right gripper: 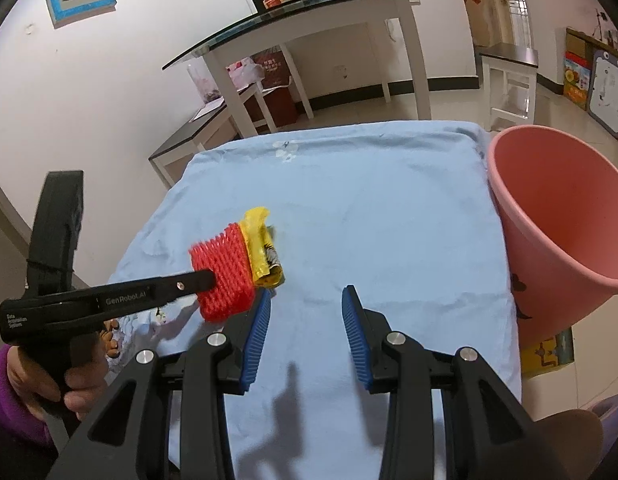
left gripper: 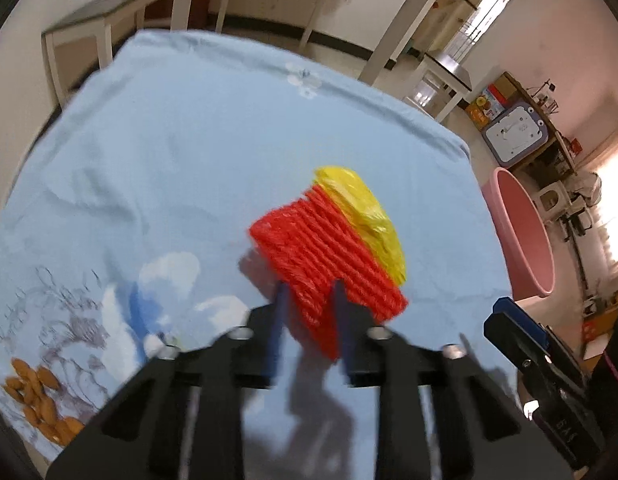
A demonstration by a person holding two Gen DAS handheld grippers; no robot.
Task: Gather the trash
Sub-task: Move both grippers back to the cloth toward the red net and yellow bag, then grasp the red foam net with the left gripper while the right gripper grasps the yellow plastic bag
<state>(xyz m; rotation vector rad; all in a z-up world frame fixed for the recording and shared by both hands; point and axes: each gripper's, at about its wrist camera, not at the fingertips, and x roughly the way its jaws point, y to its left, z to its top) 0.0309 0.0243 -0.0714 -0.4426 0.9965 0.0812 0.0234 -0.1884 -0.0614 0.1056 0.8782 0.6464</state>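
A red foam fruit net (left gripper: 325,248) with a crumpled yellow wrapper (left gripper: 361,208) against its far side sits near the middle of the light blue cloth (left gripper: 189,140). My left gripper (left gripper: 309,300) is shut on the net's near edge, one blue pad on each side. From the right wrist view the same net (right gripper: 225,272) and yellow wrapper (right gripper: 261,248) lie left of centre, with the left gripper (right gripper: 207,278) reaching in from the left. My right gripper (right gripper: 307,304) stands open above bare cloth, nothing between its pads. Whether the net rests on the cloth I cannot tell.
A pink bin (right gripper: 557,220) stands tilted at the table's right edge. A pile of almonds (left gripper: 37,396) lies at the cloth's near left corner. A hand in a purple sleeve (right gripper: 13,392) holds the left gripper. White tables and a stool stand behind.
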